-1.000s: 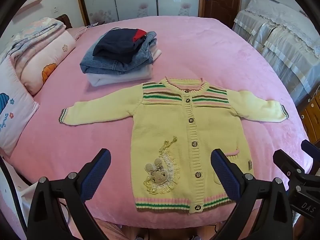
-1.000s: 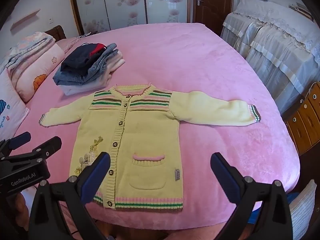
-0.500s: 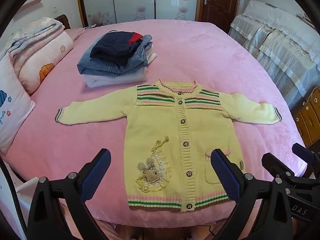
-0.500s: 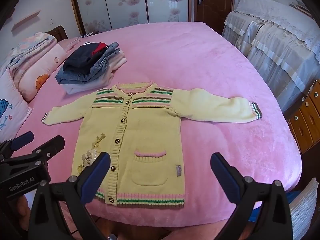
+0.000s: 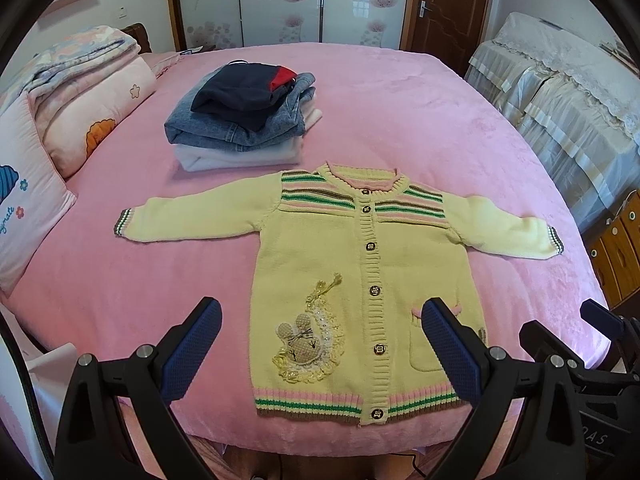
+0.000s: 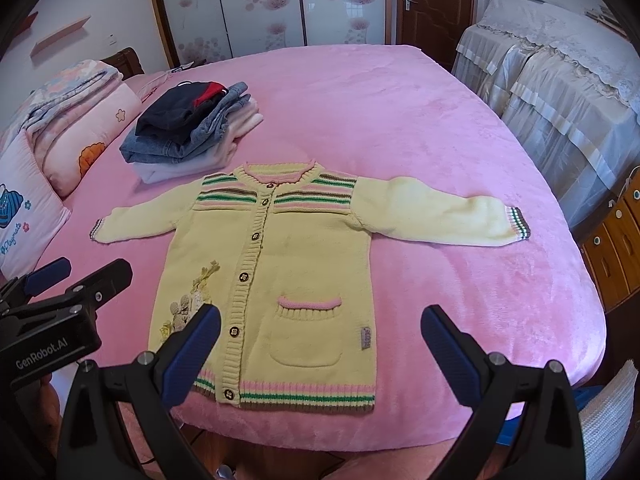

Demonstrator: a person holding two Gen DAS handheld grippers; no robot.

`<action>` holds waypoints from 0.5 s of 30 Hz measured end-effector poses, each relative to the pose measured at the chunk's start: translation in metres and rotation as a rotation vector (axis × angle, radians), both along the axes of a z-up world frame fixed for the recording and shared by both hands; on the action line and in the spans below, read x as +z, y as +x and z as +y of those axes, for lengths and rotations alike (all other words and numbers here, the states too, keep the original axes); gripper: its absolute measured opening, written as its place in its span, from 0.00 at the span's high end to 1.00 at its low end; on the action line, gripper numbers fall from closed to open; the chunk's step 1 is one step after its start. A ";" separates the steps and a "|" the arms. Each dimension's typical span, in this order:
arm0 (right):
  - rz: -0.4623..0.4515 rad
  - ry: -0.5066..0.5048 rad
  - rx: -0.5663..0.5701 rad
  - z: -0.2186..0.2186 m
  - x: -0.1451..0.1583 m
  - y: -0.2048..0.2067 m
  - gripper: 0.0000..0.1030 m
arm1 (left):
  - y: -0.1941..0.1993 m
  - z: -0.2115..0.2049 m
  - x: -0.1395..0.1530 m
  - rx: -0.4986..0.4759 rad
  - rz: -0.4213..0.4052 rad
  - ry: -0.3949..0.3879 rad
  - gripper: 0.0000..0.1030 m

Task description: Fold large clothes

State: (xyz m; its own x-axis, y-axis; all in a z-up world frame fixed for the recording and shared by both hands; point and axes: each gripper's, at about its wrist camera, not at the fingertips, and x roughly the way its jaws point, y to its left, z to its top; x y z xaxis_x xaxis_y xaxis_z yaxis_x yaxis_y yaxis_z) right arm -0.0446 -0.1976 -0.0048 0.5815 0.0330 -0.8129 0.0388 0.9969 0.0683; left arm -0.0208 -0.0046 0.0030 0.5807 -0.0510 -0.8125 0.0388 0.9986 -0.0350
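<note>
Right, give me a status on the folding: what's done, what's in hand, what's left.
Done: a stack of folded clothes sits on the pink bed, behind the cardigan.

In hand: nothing. The left gripper and right gripper are both open, above the near edge of the bed.

Left: the yellow cardigan lies flat, buttoned, both sleeves spread out, with no fold started. Sleeves and body all remain to be folded.
</note>
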 end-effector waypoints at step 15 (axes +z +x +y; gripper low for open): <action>-0.005 -0.004 0.010 0.001 0.002 -0.002 0.02 | -0.003 -0.002 0.001 -0.004 -0.025 0.023 0.03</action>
State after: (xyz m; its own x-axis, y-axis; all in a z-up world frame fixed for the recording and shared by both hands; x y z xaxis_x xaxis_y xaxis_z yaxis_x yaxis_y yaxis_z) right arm -0.0468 -0.1971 -0.0029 0.5849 0.0356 -0.8103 0.0285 0.9975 0.0643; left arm -0.0234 -0.0062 0.0035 0.6008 -0.0350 -0.7987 0.0435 0.9990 -0.0110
